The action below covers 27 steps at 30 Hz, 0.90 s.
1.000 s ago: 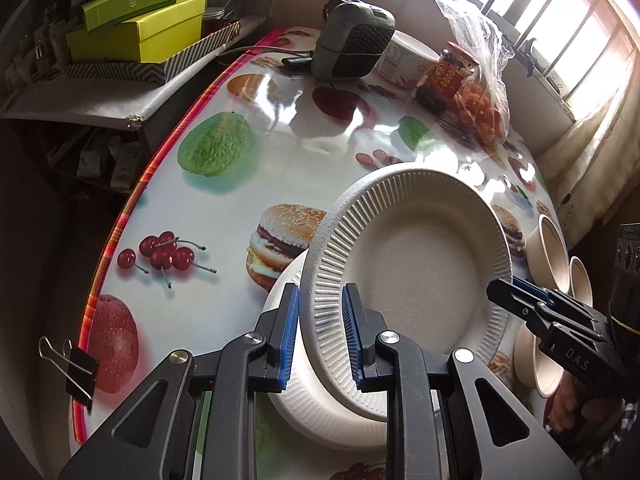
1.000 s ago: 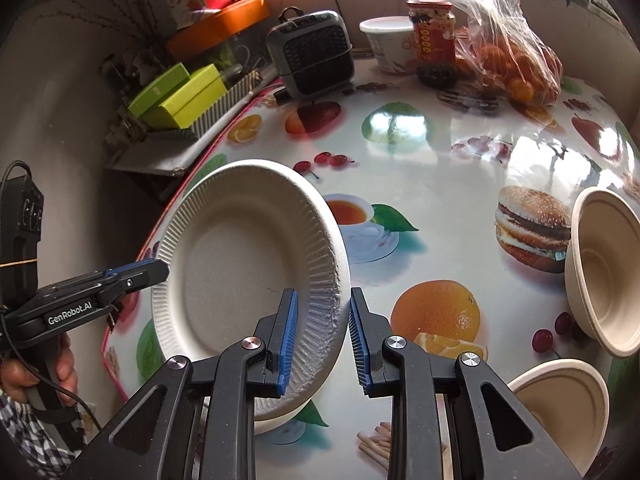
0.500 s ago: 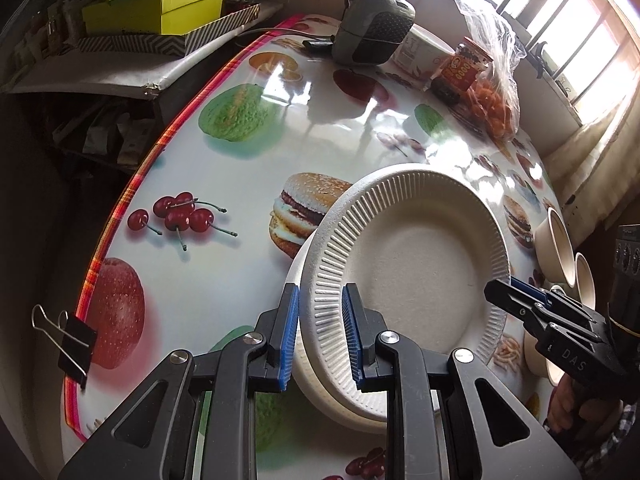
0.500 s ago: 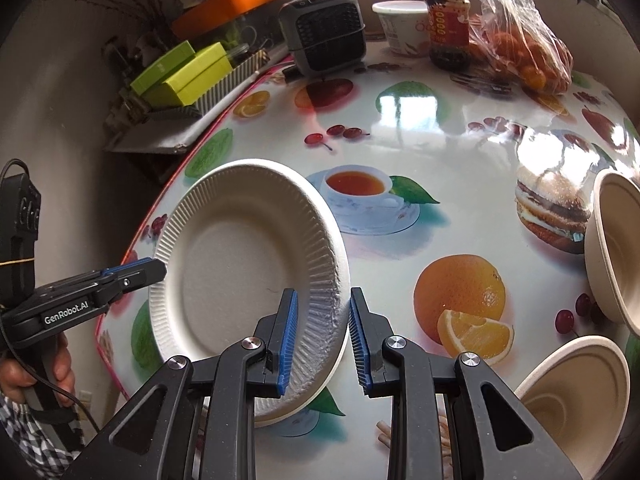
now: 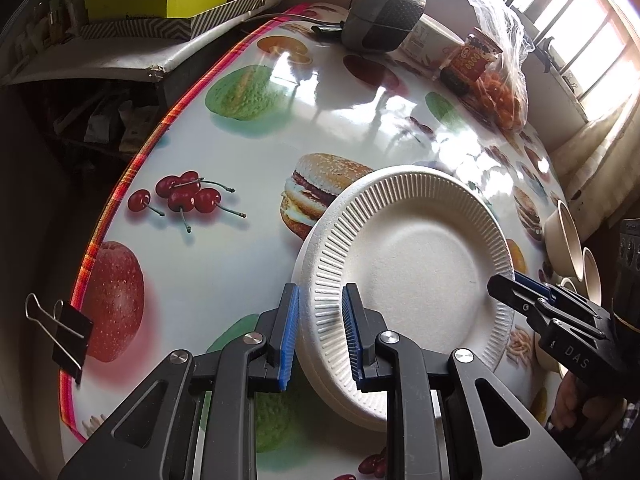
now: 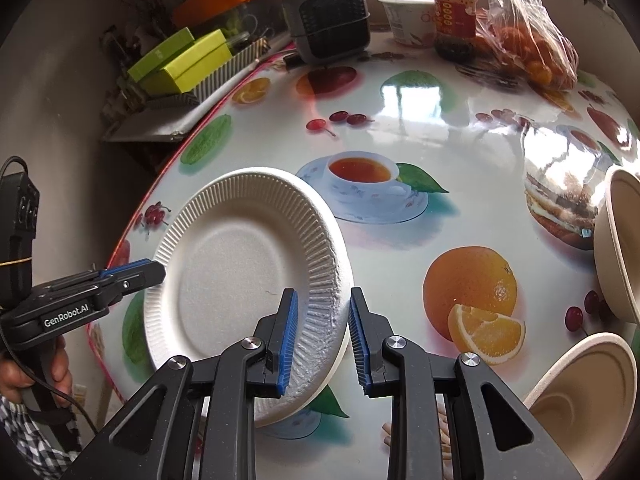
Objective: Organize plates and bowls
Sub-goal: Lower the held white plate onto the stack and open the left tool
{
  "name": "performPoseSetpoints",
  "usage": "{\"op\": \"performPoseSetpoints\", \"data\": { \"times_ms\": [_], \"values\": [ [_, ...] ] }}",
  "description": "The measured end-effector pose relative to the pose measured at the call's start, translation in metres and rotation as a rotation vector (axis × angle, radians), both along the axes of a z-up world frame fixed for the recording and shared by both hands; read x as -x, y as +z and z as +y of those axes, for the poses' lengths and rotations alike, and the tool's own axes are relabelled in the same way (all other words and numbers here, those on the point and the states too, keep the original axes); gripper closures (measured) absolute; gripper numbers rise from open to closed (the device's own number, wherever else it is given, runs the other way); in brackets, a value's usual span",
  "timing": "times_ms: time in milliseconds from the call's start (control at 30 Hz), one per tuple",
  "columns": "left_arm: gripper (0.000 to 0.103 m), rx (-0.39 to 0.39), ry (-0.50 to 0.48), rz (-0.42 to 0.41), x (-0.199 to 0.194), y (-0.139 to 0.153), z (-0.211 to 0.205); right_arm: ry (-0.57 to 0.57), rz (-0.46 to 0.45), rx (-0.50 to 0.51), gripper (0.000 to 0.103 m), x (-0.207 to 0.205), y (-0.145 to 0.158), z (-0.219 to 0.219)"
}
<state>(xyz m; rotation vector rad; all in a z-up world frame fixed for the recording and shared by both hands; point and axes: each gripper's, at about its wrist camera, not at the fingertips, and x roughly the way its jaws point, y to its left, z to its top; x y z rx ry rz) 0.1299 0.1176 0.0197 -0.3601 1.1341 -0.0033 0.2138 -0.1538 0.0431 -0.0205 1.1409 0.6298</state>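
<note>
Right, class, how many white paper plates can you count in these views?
2. The top plate has its rim between the fingers of the left gripper and the right gripper; the second plate lies directly beneath, only its edge showing. More may be hidden underneath.

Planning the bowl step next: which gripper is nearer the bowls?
Right. The right gripper holds the plate edge facing the bowls; the left gripper clamps the opposite edge.

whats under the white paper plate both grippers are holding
Directly beneath the white paper plate, another plate shows as a rim peeking out near the left gripper. Its centre, and whether more lie below, is covered.
</note>
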Motion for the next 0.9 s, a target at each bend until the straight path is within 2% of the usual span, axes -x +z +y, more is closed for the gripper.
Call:
{"op": "performPoseSetpoints", "data": {
  "times_ms": [700, 833, 900],
  "values": [
    [0.080, -0.001, 0.010, -0.003, 0.0004, -0.0003, 0.0018, -0.001, -0.002, 0.001, 0.078, -0.0020, -0.0005, -0.0008],
    [0.080, -0.011, 0.007, -0.018, 0.0032, 0.0037, 0.0003, -0.007, -0.005, 0.002, 0.066, -0.0019, -0.0001, -0.0015],
    [0.080, -0.018, 0.011, -0.029, 0.0043, 0.0061, -0.0003, -0.009, -0.008, -0.002, 0.066, 0.0016, 0.0008, -0.0012]
  ]
}}
